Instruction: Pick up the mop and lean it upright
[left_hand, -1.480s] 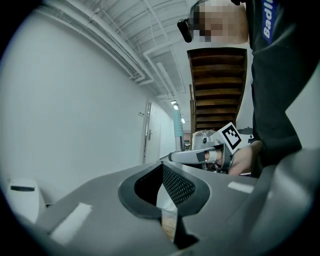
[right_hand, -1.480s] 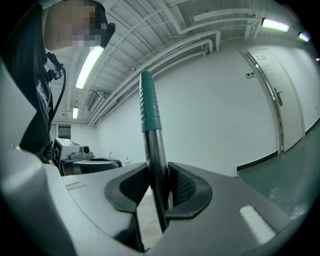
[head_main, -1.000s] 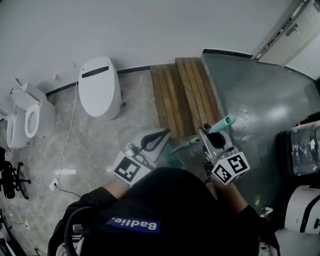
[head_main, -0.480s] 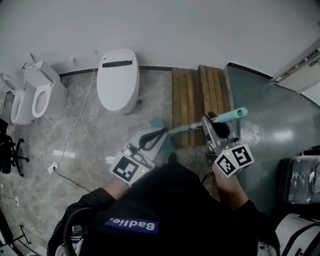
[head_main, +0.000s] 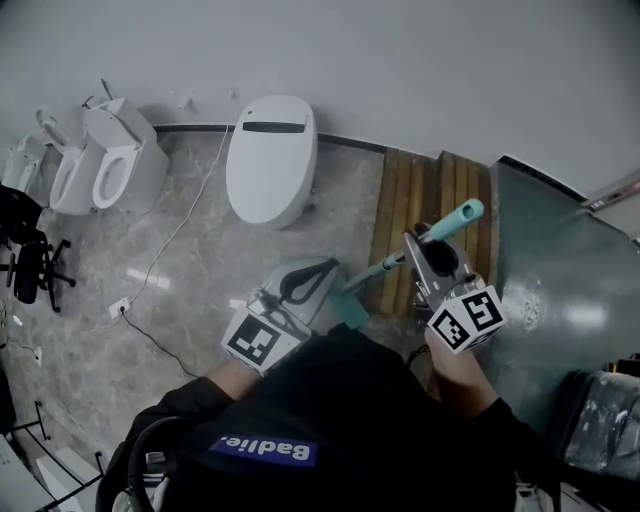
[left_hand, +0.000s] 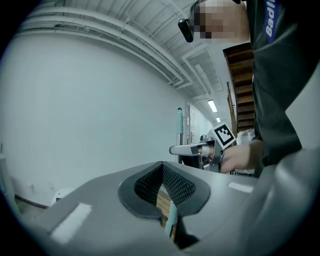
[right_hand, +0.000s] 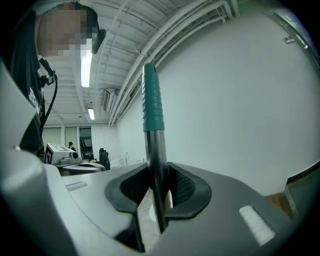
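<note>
Two grippers, one load: you are clamping the right gripper (head_main: 418, 250) on the mop (right_hand: 152, 105), its jaws pinching the metal pole just under the teal grip. The left gripper (head_main: 328, 268) is riding with its tips pressed together and nothing pinched. The pale lower pole is showing only through the gap behind the tips. The mop is standing roughly upright in front of you. Its head (head_main: 350, 308) is hanging low by your body, near the corner of the platform (head_main: 420, 190), with the toilet (head_main: 270, 160) to the left. Whether the head is touching the floor cannot be told. The wall (head_main: 420, 70) is lying ahead, well apart from the pole.

Step in hand, as judged: carrying the mop to a leaning place. For a good lean, be setting the head on the floor first, a little out from the wall. Then be tipping the grip end until it is touching the wall, and only then easing the jaws apart. A single clamp is probably letting the pole swing, so the left gripper could be steadying the lower pole. Smooth floor and wall are likely inviting a slide, so be checking that the mop is resting alone before letting go.
</note>
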